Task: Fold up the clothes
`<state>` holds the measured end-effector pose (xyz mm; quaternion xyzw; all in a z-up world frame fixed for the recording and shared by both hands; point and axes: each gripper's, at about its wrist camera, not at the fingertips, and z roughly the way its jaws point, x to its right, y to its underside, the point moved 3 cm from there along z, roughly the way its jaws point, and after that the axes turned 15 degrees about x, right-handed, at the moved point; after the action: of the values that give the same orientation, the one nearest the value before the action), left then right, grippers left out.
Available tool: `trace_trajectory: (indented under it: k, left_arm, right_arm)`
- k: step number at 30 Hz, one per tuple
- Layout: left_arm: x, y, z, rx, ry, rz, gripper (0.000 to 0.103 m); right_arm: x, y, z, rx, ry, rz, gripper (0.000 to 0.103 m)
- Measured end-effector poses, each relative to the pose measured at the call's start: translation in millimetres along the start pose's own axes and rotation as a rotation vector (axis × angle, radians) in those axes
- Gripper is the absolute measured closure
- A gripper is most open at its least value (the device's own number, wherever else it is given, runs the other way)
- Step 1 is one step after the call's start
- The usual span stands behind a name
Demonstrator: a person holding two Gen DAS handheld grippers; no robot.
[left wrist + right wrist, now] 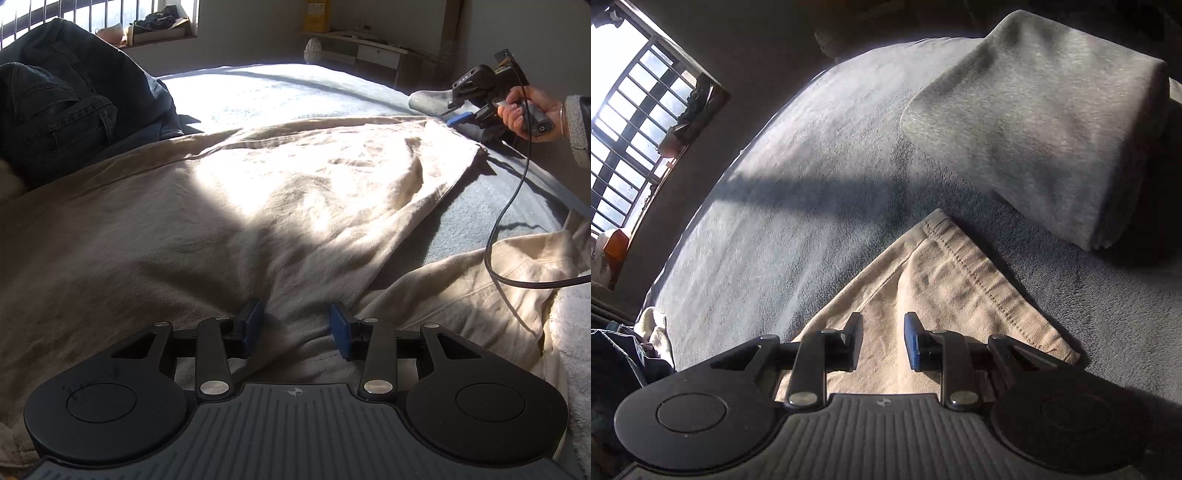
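Beige trousers (280, 192) lie spread across a grey-blue blanket (280, 92) on the bed, partly in bright sunlight. My left gripper (297, 328) hovers low over the near part of the cloth. It is open, and a soft crease runs between its blue pads (253, 325). A hand (524, 110) holds my right gripper (460, 110) at the far right, just above the trouser leg's end. In the right wrist view, that gripper (882, 339) is open over the stitched hem (979, 280), which lies flat on the blanket (812, 166).
A pile of dark jeans (55, 103) sits at the left. A folded grey cloth (1034, 129) lies beyond the hem. A black cable (509, 206) hangs from the right gripper. White fleecy fabric (572, 350) is at the right edge. A barred window (635, 122) stands behind.
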<state>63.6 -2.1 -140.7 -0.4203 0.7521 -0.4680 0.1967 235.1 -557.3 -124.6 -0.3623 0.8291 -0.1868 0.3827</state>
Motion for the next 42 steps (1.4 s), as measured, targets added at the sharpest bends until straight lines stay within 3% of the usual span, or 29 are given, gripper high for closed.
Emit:
trace_trajectory:
  k: [2,4,6,7,10,14,17,19,20,21,22,26,29,32,35,39,42]
  left_arm:
    - [0,-1,1,-0.002,-0.002,-0.005,0.061]
    - [0,-2,2,-0.002,-0.006,-0.01,0.061]
    - [0,-3,2,-0.002,-0.009,-0.019,0.06]
    - [0,-3,2,-0.002,-0.01,-0.022,0.06]
    - [-1,-3,1,0.002,-0.015,-0.036,0.06]
    - [0,-7,0,0.006,-0.04,-0.048,0.06]
    - [2,-10,-5,0.013,-0.056,-0.038,0.06]
    - [4,-12,-9,0.022,-0.068,-0.009,0.06]
    - [6,-13,-11,0.029,-0.073,0.013,0.06]
    - [9,-15,-13,0.037,-0.072,0.033,0.06]
    - [12,-15,-15,0.045,-0.064,0.051,0.06]
    - [27,-17,-14,0.066,-0.007,0.108,0.06]
    - [39,-15,-3,0.061,0.033,0.144,0.06]
    - [51,-15,6,0.063,0.082,0.181,0.06]
    - [57,-19,16,0.08,0.119,0.192,0.06]
    - [62,-19,36,0.052,0.153,0.166,0.06]
    - [64,-12,37,0.03,0.177,0.14,0.06]
  right_arm:
    - [14,5,-5,-0.025,0.071,-0.031,0.077]
    - [38,-2,-4,0.013,0.221,-0.082,0.079]
    - [65,-17,-17,0.133,0.357,-0.08,0.077]
    - [73,-21,-24,0.162,0.364,-0.036,0.077]
    - [87,-17,-49,0.149,0.215,0.169,0.077]
    - [91,2,-56,0.076,0.144,0.309,0.05]
    - [102,18,-50,0.026,0.092,0.446,0.046]
    - [100,22,-40,0.016,0.096,0.425,0.05]
    - [94,20,-41,0.039,0.095,0.385,0.067]
    - [86,17,-44,0.06,0.077,0.336,0.093]
    - [78,14,-47,0.08,0.059,0.286,0.098]
    - [59,-1,-73,0.213,0.096,0.135,0.103]
    - [80,2,-67,0.162,0.291,0.062,0.103]
    - [78,8,-75,0.147,0.187,0.123,0.102]
    - [17,36,-75,0.04,0.025,-0.095,0.102]
    - [-102,102,-51,-0.233,-0.317,-0.426,0.101]
    - [-147,152,-37,-0.375,-0.415,-0.608,0.101]
